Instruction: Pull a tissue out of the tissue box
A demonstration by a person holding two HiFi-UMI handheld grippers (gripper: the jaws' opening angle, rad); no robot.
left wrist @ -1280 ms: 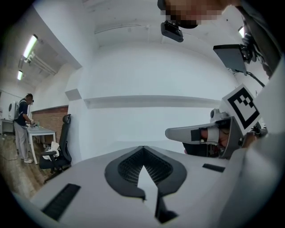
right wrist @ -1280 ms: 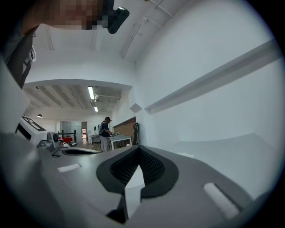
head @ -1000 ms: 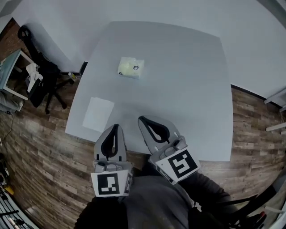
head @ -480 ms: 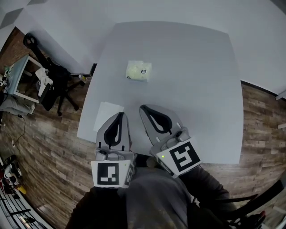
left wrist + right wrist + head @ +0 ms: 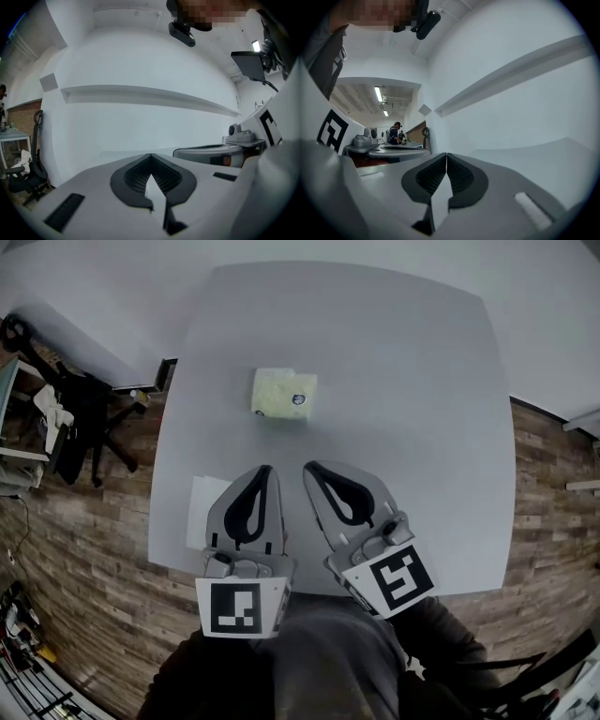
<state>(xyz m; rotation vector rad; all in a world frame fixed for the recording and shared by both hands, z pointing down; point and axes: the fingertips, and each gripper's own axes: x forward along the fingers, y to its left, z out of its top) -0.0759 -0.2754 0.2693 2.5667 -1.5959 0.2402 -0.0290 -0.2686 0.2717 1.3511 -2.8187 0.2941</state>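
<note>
A pale yellow tissue box sits on the white table, left of its middle. Both grippers hover over the table's near part, side by side and pointing at the box, a short way in front of it. In the head view the left gripper is shut with nothing in it. The right gripper has its tips still meeting and its jaws are just starting to open, with nothing between them. In the left gripper view the left gripper has its tips touching; the right gripper view shows the right gripper the same. Neither gripper view shows the box.
A white sheet lies flat at the table's near left edge, partly under the left gripper. A black office chair stands on the wooden floor to the left. White walls run close behind the table.
Both grippers have moved forward from the table's near edge out over the table, closer to the tissue box. Their jaws look unchanged.
</note>
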